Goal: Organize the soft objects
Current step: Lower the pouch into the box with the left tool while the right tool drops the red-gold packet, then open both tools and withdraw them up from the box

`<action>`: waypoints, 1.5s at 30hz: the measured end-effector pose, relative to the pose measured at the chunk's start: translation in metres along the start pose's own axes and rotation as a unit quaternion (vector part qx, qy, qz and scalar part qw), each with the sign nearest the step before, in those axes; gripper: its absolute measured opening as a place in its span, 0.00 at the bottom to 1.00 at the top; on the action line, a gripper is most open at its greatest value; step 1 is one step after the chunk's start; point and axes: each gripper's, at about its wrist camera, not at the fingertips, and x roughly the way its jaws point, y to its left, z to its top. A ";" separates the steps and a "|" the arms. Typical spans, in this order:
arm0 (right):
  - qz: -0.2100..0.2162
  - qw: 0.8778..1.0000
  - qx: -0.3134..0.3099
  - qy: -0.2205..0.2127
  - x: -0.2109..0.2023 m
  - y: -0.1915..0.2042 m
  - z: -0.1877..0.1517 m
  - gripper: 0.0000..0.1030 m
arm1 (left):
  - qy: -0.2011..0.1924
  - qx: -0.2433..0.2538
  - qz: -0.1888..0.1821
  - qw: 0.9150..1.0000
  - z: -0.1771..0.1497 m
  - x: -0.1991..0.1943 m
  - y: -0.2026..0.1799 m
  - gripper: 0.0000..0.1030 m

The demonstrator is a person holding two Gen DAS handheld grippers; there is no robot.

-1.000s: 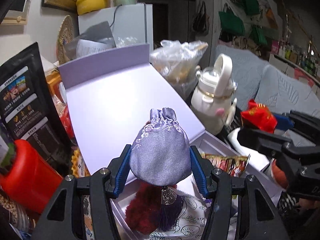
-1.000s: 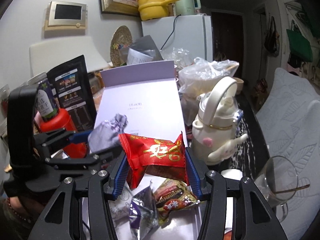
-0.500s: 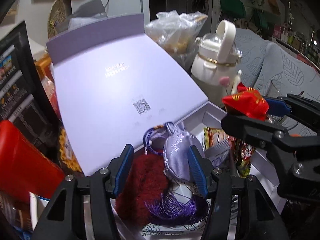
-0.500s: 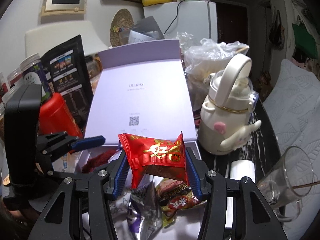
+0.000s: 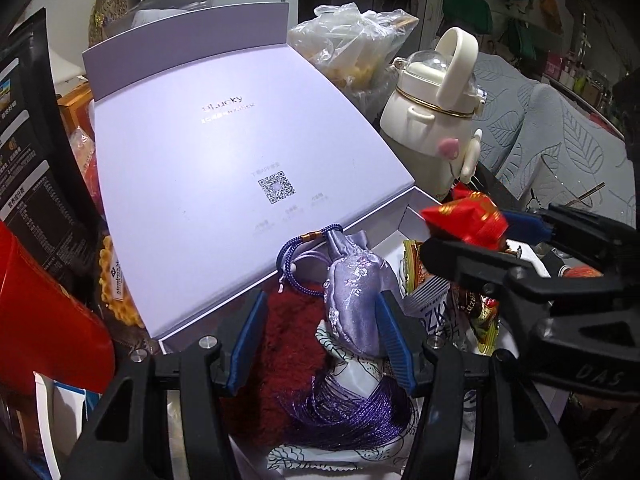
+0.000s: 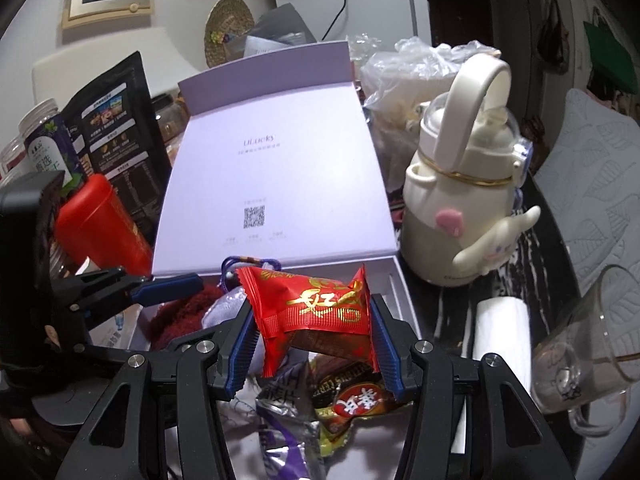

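Left wrist view is showing the left gripper (image 5: 320, 332) straddling a lilac satin drawstring pouch (image 5: 354, 300) that is lying inside the open lilac gift box (image 5: 416, 196); only one pad seems to be touching it, so I cannot tell whether it is gripped. The pouch looks light, limp and slippery, best taken around its belly. The right gripper (image 6: 314, 340) is clenching a crinkly red foil snack packet (image 6: 316, 304) just above the box. Already lying inside the box are a dark red fuzzy cloth (image 5: 288, 344), a purple tassel (image 5: 344, 412) and assorted snack wrappers (image 6: 340, 404).
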 end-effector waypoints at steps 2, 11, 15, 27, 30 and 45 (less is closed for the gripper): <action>0.003 1.000 -0.002 0.005 0.003 0.003 -0.002 0.51 | 0.002 -0.001 0.002 1.000 -0.001 0.001 0.001 0.54; -0.013 1.000 0.009 0.021 0.023 -0.003 -0.008 0.53 | 0.001 0.014 0.021 1.000 -0.010 -0.006 -0.002 0.54; -0.014 1.000 0.006 0.023 0.026 -0.002 -0.008 0.53 | 0.002 0.016 0.021 1.000 -0.012 -0.008 -0.002 0.54; -0.006 1.000 0.003 0.014 0.010 0.001 -0.002 0.74 | 0.007 -0.008 0.018 1.000 -0.011 -0.012 0.005 0.54; -0.012 1.000 -0.002 0.009 0.004 0.002 0.000 0.76 | 0.004 -0.006 0.037 0.999 -0.009 -0.015 0.004 0.54; -0.038 0.998 -0.010 -0.040 -0.045 0.011 0.022 0.77 | -0.043 -0.009 0.076 0.996 0.018 -0.057 0.003 0.55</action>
